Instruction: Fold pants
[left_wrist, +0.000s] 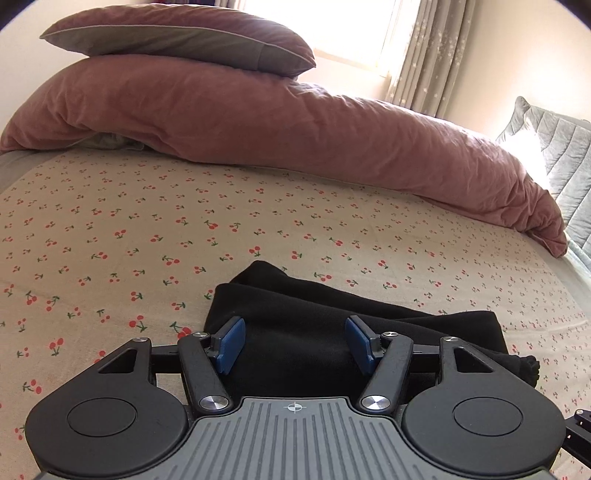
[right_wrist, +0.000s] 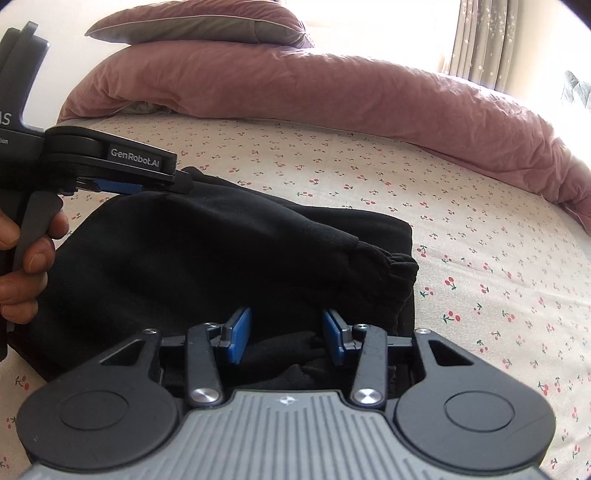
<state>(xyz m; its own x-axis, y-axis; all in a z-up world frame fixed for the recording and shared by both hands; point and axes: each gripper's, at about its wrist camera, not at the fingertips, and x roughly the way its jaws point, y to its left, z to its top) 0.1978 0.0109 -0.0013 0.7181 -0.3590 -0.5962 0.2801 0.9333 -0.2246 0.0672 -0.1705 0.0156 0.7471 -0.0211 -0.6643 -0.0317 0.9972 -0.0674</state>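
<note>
Cherry-print bedsheet (left_wrist: 147, 221) carried the folded black pants (left_wrist: 295, 314) in the left wrist view, where the left gripper (left_wrist: 295, 341) hung tilted downward, released, pads apart above the cloth. Right wrist view: the right gripper (right_wrist: 286, 338) likewise stood unclenched over the pants; a hand (right_wrist: 26, 258) held the left tool's trigger.

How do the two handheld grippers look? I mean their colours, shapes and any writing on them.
Both look alike. The right gripper has black linkage arms with silver pivot screws, flat blue pads, two round black discs and a ribbed grey plate with a small centre mark. The left gripper shows the same parts; seen from the side it carries white lettering "GenRobot.AI". A bare hand grips its dark handle; no sleeve is visible.
</note>
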